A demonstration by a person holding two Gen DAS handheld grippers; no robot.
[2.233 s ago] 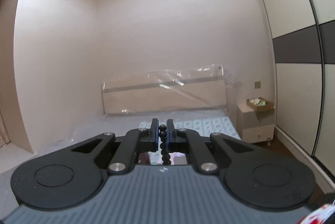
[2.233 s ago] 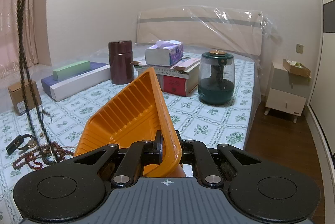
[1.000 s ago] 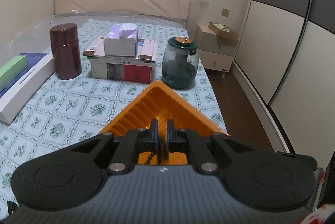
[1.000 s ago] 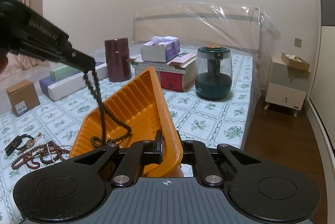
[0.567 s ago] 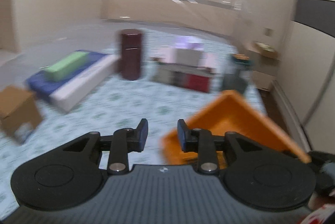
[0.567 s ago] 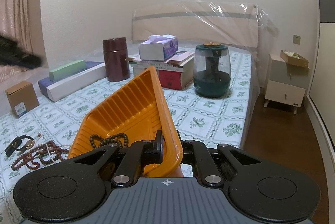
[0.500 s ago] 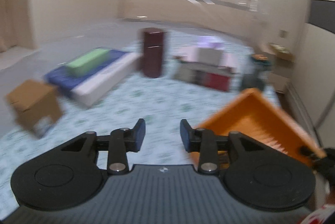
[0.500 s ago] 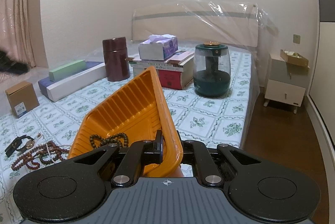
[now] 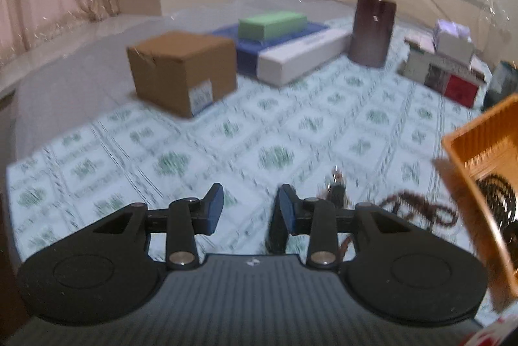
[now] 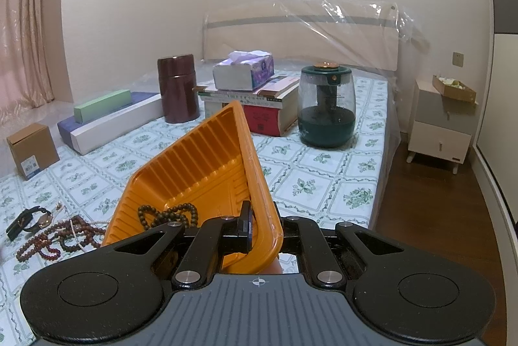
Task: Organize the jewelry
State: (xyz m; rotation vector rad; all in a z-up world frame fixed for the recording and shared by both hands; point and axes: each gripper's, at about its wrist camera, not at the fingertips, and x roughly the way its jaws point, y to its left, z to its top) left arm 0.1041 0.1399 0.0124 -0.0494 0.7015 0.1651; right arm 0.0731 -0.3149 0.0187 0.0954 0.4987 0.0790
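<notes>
One strand down, rest to go, by the look of it: your right gripper (image 10: pixel 264 231) is clamped on the rim of the ribbed orange plastic tray (image 10: pixel 207 158), held tilted above the bed, and a dark-bead necklace (image 10: pixel 168 215) already sits coiled in its low end. Nothing else is in the tray. Still loose on the green-patterned white bedsheet (image 10: pixel 323 164), just left of the tray: a tangle of reddish-brown bead strands (image 10: pixel 58 237) and a black-strap wristwatch (image 10: pixel 27 221) beside them. Your left gripper (image 9: pixel 251 206) is empty, jaws spread wide, over the sheet near the watch and beads; that view is blurred, so exact contact is unclear. Likely next: grab the reddish strands.
</notes>
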